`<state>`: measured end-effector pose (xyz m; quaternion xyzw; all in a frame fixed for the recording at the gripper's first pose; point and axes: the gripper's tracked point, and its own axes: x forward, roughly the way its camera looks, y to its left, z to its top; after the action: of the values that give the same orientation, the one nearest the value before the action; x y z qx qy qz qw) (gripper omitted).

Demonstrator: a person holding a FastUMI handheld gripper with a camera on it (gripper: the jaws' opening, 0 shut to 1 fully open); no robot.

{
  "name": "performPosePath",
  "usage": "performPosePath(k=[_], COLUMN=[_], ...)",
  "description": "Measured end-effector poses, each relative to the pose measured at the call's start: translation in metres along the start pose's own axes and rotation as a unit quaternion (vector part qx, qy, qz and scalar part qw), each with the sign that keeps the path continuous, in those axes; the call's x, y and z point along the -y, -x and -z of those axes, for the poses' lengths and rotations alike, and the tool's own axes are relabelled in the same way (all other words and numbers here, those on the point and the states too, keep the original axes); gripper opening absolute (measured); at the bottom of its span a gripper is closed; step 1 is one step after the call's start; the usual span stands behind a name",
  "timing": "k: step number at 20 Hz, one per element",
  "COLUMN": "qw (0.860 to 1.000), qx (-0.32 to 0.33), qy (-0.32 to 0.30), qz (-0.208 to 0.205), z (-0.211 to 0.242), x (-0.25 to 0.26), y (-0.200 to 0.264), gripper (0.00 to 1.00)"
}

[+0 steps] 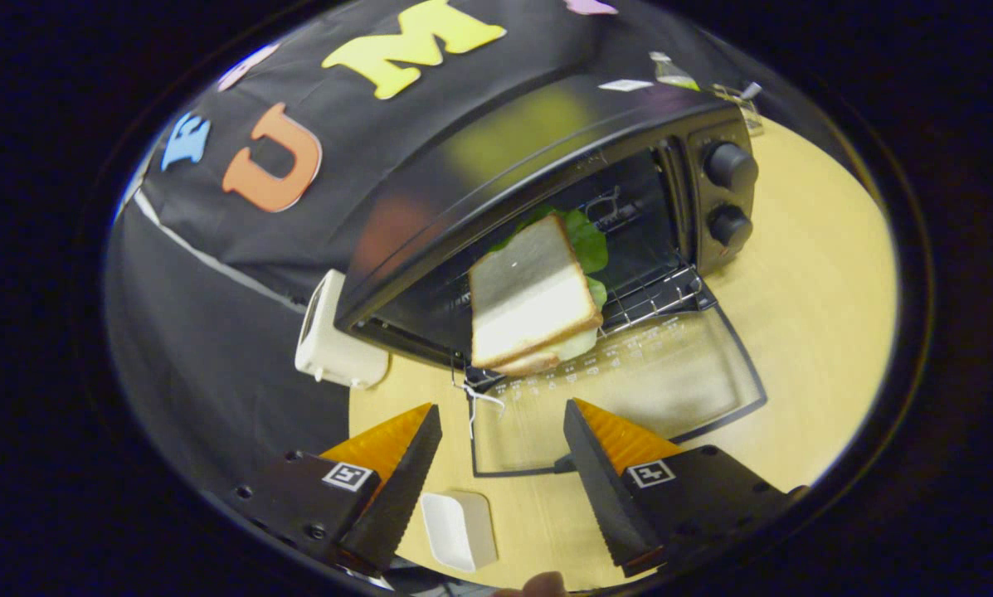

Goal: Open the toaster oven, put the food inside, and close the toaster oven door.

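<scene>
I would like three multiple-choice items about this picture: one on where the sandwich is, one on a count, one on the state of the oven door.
1. Where is the sandwich?
A. on the rack inside the toaster oven
B. on the white tray
C. between the jaws

2. How many knobs does the oven have?
A. one
B. two
C. four

3. The oven door is:
A. shut
B. removed
C. open, lying flat

Key: 1 A, it lies on the wire rack; 2 B, two on the panel; 3 C, the glass door rests on the table. The gripper jaws stand open, empty.
</scene>
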<state>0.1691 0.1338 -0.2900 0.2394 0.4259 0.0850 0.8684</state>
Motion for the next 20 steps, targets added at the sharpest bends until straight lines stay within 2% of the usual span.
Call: performPosePath(k=[5,10,15,20], qw=[0.996,0.985,0.976,0.976], qx=[0.024,0.028,0.004,-0.013], qy=[0.084,0.159,0.192,0.178], qz=[0.018,0.061,0.101,0.122], z=[0.014,0.041,0.074,0.093], x=[0.0,0.023,0.065,0.096], y=[0.046,0.074,0.058,0.013], gripper=[0.96,0.97,0.98,0.98])
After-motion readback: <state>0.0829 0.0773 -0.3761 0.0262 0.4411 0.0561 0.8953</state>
